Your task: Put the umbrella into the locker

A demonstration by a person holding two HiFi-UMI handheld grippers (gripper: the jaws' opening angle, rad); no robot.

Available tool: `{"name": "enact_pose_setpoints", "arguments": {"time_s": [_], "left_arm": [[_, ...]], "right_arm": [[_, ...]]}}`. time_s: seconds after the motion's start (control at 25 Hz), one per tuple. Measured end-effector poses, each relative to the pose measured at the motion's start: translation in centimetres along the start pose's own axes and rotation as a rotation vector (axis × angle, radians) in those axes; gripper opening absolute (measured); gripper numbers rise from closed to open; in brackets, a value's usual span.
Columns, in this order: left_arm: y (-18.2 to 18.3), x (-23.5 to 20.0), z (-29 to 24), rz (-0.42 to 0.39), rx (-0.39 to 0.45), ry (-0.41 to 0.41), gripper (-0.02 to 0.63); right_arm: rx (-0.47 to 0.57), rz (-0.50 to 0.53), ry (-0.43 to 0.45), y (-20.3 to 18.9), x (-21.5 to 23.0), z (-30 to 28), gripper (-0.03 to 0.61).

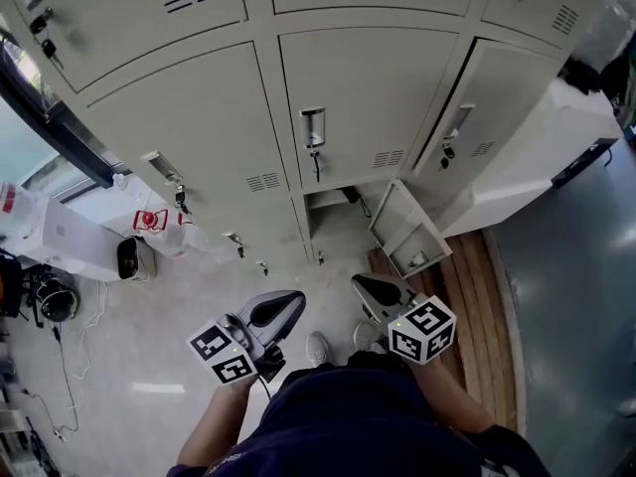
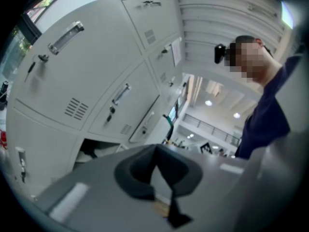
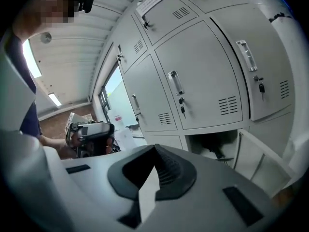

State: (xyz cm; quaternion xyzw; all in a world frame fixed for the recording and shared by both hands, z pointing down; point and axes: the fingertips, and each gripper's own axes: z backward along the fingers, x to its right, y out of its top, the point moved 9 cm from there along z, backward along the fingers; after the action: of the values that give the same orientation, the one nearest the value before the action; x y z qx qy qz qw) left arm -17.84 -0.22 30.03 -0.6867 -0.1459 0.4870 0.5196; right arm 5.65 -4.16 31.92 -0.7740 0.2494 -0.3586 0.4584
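The bottom locker stands with its door swung out to the right. A dark object, apparently the umbrella, lies at the back of that compartment. The right gripper view shows the umbrella as a dark shape with a cord, and the left gripper view shows only a dark patch in the locker. My left gripper and right gripper hover side by side in front of the locker, both shut and empty. The jaws meet at the tips in each gripper view: left gripper, right gripper.
Closed grey lockers with handles and keys fill the wall above and beside the open one. A white box and cables lie on the floor at left. At right are a wooden platform and a white cabinet. My shoe is below the grippers.
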Motion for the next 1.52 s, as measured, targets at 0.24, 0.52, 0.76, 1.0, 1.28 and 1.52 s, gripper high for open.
{"name": "enact_pose_setpoints", "arguments": {"time_s": [0.24,0.52,0.76,1.0,1.28,1.52], "left_arm": [[0.7,-0.2,-0.7,-0.022,0.003,-0.006,0.002],[1.4,-0.1,-0.9,-0.022,0.024,-0.016,0.001],[1.1,-0.3,-2.0,-0.009,0.022,-0.002,0.000],[0.7,-0.3,-3.9,0.001,0.018,0.008,0.002],[0.6,0.0,-6.6,-0.002,0.020,0.041,0.001],[0.5,0.4,-8.8,-0.008,0.016,0.067,0.002]], "right_arm": [[0.013,0.019,0.012,1.1,-0.7,0.0,0.006],[0.044,0.042,0.027,2.3,-1.6,0.3,0.006],[0.020,0.043,0.039,2.3,-0.9,0.4,0.006],[0.005,0.064,0.055,2.8,0.8,0.6,0.006],[-0.001,0.083,0.103,3.7,3.2,1.0,0.006],[0.001,0.093,0.129,4.3,5.3,1.7,0.006]]}}
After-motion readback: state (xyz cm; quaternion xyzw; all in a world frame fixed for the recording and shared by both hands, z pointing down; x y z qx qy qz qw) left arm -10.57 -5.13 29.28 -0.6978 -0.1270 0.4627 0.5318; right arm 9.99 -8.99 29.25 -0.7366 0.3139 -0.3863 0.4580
